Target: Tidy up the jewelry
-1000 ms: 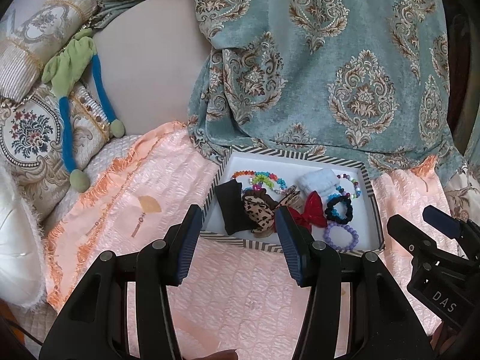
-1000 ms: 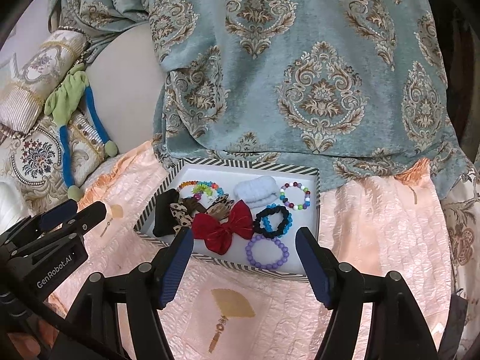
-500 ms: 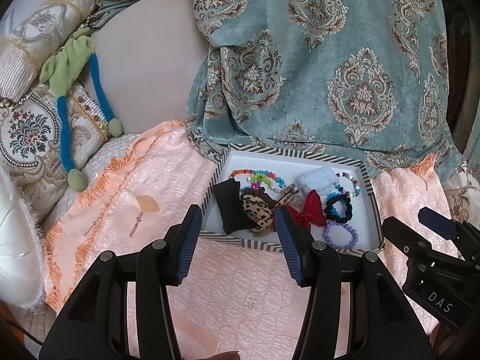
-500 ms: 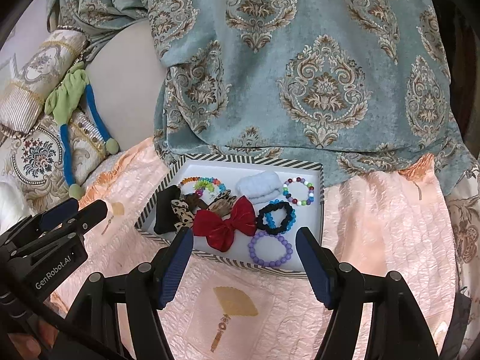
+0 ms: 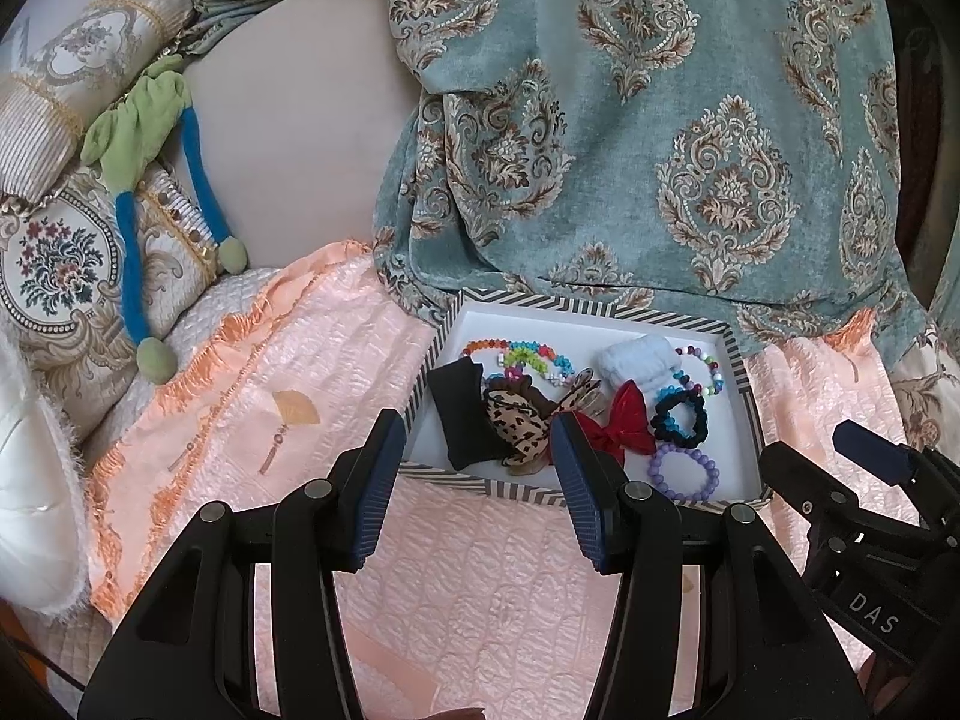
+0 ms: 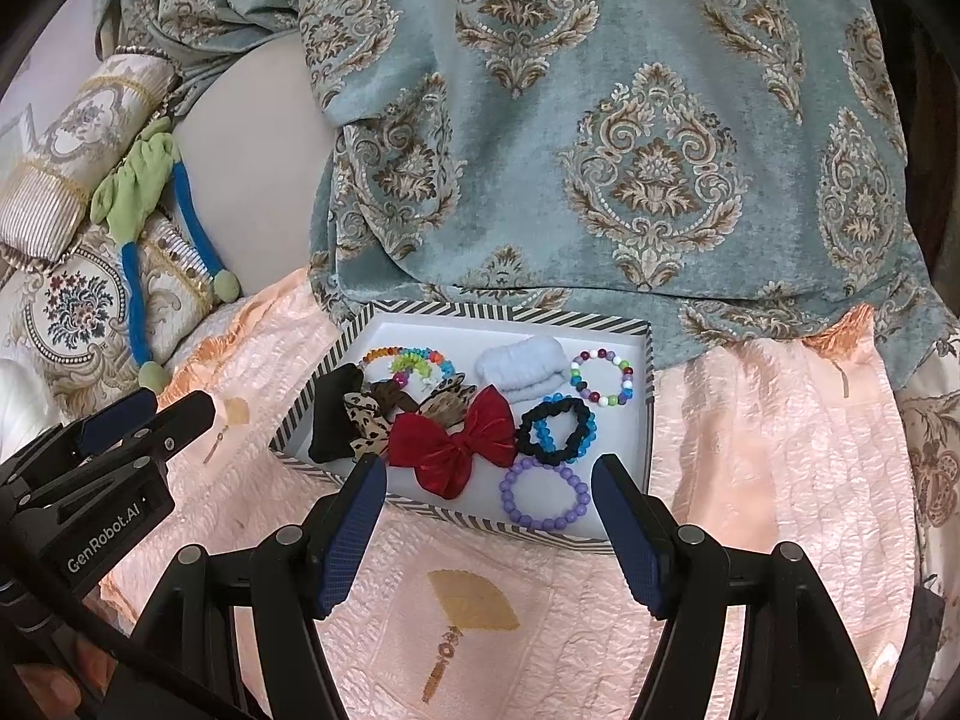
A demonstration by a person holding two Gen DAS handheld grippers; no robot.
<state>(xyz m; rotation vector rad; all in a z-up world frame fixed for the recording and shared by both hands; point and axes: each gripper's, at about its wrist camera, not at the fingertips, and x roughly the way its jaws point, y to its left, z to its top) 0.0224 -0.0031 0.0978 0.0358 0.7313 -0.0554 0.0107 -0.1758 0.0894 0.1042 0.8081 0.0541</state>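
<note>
A white tray with a striped rim (image 6: 510,313) (image 5: 591,309) lies on a pink quilted cover. In it are a red bow (image 6: 456,444) (image 5: 624,423), a purple bead bracelet (image 6: 543,495) (image 5: 684,471), a black and blue scrunchie (image 6: 555,429), a white scrunchie (image 6: 522,369), a multicolour bead bracelet (image 6: 603,378), a rainbow bracelet (image 6: 411,357), a leopard bow (image 5: 519,429) and a black piece (image 5: 465,420). My left gripper (image 5: 474,456) is open and empty before the tray's near left edge. My right gripper (image 6: 489,501) is open and empty over the tray's near edge.
A teal patterned cloth (image 6: 570,138) hangs behind the tray. Embroidered cushions (image 5: 60,264) and a green and blue stuffed toy (image 5: 141,150) lie at the left. The pink cover (image 6: 780,450) extends around the tray.
Both grippers have drawn slightly back and up, so the tray sits a little lower in the right view. Both stay open and nothing in the tray has moved.
</note>
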